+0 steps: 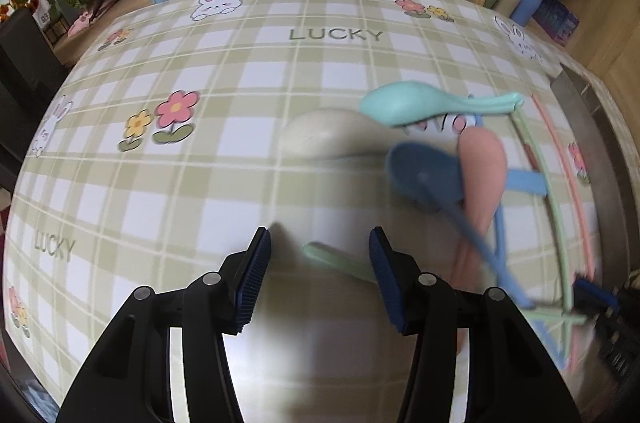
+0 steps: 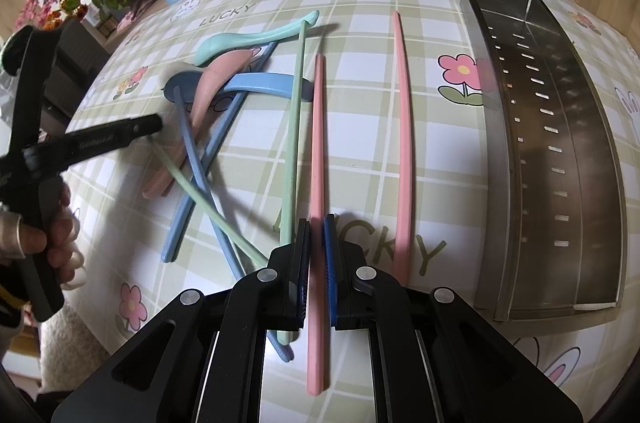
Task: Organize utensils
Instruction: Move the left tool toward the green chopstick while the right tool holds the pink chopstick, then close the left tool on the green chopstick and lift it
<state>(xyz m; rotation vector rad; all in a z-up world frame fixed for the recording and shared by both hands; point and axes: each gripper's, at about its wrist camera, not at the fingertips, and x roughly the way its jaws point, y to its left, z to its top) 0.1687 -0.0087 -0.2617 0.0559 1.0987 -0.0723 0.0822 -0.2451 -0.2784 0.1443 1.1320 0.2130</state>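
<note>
Left wrist view: the left gripper hung with jaws apart over the cloth, a green chopstick lying between them untouched; spoons lay piled just beside.

Right wrist view: the right gripper was clenched on a pink chopstick near its lower end — light, stiff, probably slick, so a grip nearer mid-length would likely steady it; its mate lay near the tray.

Utensils lie crossed on the tablecloth, tray to their right.
</note>
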